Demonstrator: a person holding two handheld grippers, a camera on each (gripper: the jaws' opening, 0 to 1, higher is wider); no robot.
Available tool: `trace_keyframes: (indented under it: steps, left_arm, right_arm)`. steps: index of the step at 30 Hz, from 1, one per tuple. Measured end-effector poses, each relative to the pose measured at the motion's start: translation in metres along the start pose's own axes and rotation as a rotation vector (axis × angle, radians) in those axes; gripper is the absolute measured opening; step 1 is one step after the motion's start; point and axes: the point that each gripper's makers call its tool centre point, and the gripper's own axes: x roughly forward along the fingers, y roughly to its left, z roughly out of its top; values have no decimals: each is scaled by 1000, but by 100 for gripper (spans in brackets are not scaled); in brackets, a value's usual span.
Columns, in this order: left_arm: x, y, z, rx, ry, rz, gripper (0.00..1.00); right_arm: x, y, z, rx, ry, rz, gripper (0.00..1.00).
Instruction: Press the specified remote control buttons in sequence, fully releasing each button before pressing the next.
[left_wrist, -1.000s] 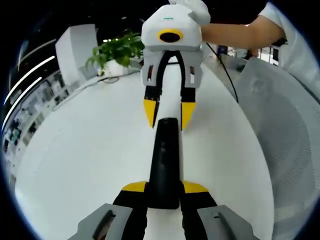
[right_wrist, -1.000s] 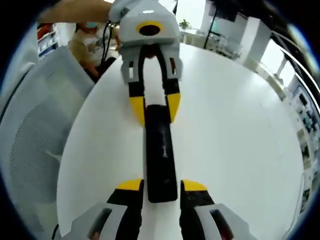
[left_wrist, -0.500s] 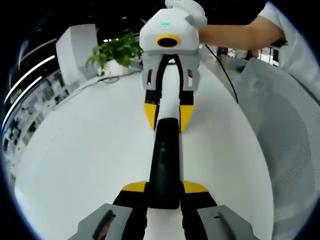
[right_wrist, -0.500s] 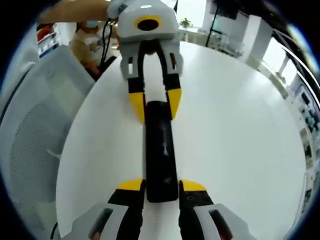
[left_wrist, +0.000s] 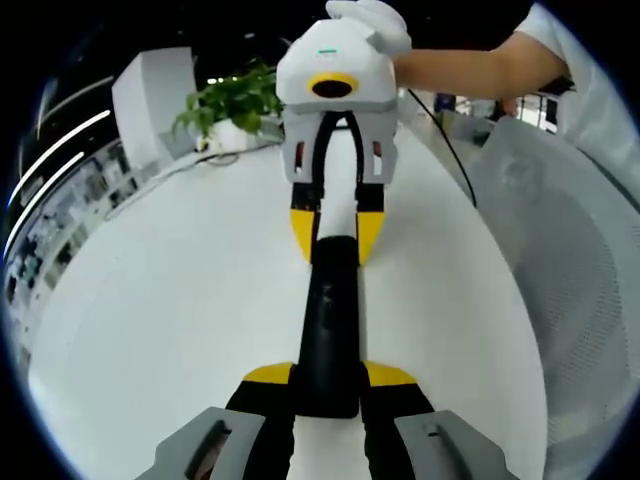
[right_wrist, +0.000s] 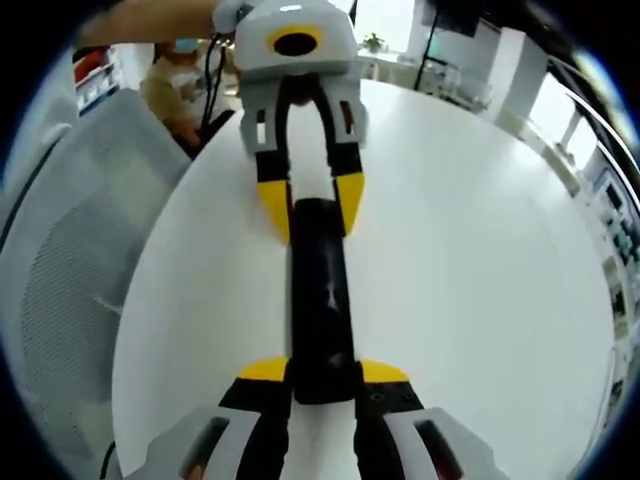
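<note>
A long black remote control (left_wrist: 326, 330) lies flat on the round white table (left_wrist: 180, 300). In the left gripper view its near end sits between my left gripper's (left_wrist: 328, 376) yellow-tipped jaws, which are shut against its sides. My right gripper (left_wrist: 335, 236) comes in from the top of that view and its yellow tips clasp the remote's far end. In the right gripper view the remote (right_wrist: 321, 290) runs from my right gripper (right_wrist: 324, 372), shut on the near end, up to my left gripper (right_wrist: 310, 208) at the other end. The buttons are too dark to make out.
A grey mesh chair (left_wrist: 560, 260) stands by the table's edge, also seen as the chair (right_wrist: 60, 270) in the right gripper view. A potted plant (left_wrist: 232, 105) stands at the table's far side. A person's arm (left_wrist: 470, 65) holds the right gripper. A cable (left_wrist: 445, 140) trails across the table.
The right gripper has slid a little further over the remote's end and its jaws have drawn in against the sides. The left gripper and the remote have stayed put.
</note>
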Motion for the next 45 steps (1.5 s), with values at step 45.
trace_keyframes:
  steps: [45]
  left_arm:
    - [-3,4,5,24,43,2,23]
  right_arm:
    - [-6,-3,3,-18,-19,-33,19]
